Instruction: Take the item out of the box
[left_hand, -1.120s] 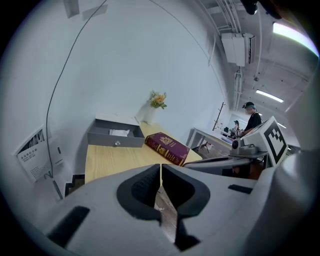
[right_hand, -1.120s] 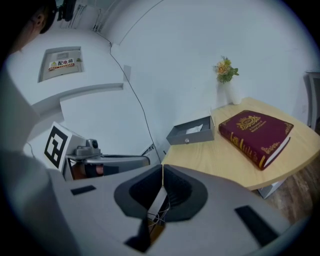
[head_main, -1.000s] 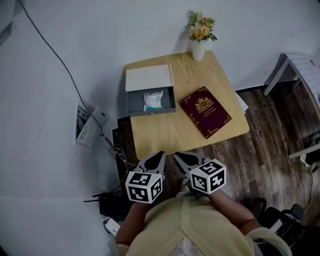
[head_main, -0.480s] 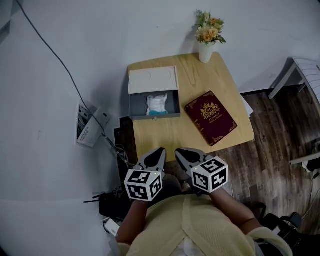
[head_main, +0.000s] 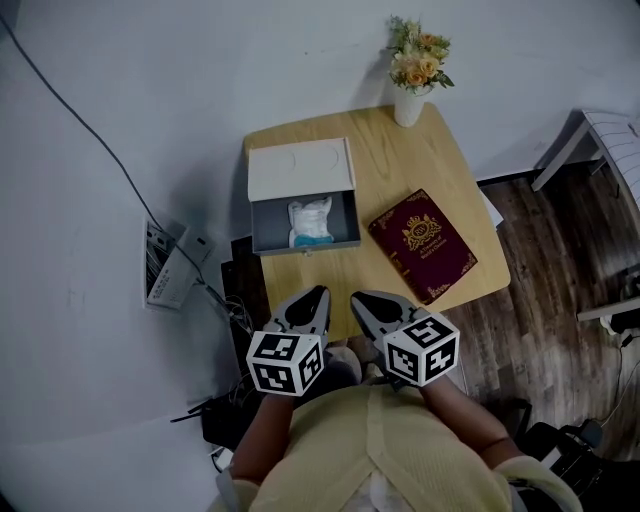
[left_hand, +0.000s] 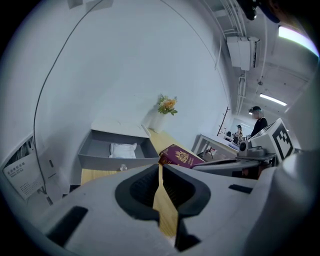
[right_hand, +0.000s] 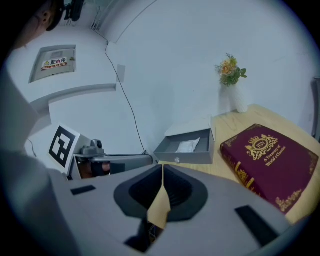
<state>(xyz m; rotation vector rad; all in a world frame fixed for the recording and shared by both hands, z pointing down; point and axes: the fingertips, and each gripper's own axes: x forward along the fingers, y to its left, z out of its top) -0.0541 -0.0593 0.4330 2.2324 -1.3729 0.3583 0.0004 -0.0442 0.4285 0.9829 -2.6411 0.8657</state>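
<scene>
Framing is nearly all that changes over this last second. In the head view the wooden table (head_main: 385, 175) drifts a little within the picture, which reads as your head shifting rather than anything on the table moving. The grey box (head_main: 304, 246) sits at the upper middle of that view, as it did a second ago. Its white lid (head_main: 298, 168) is folded back behind it, and the white packet (head_main: 309, 221) lies inside on the box floor, untouched. The maroon book (head_main: 424, 244) keeps its spot just right of the box, and the vase of flowers (head_main: 408, 98) stays at the table's far corner.

Your grippers hold their place at the lower middle of the frame, hovering by the table's near edge and well short of the box. The left gripper (head_main: 319, 293) has its jaws pressed together with nothing between them, only bare tabletop showing through the slit. The right gripper (head_main: 357, 298) is the same, closed tip to tip and empty.

For the task this means no progress yet: the packet is still in the box and the reach has not begun. The box stands more in line with your left gripper, so that side looks like the natural one to send forward. You will likely need to spread its jaws before crossing the box's near wall. The packet looks soft and crinkly, so a pinch on its raised middle seems safer than one at a flat edge.
</scene>
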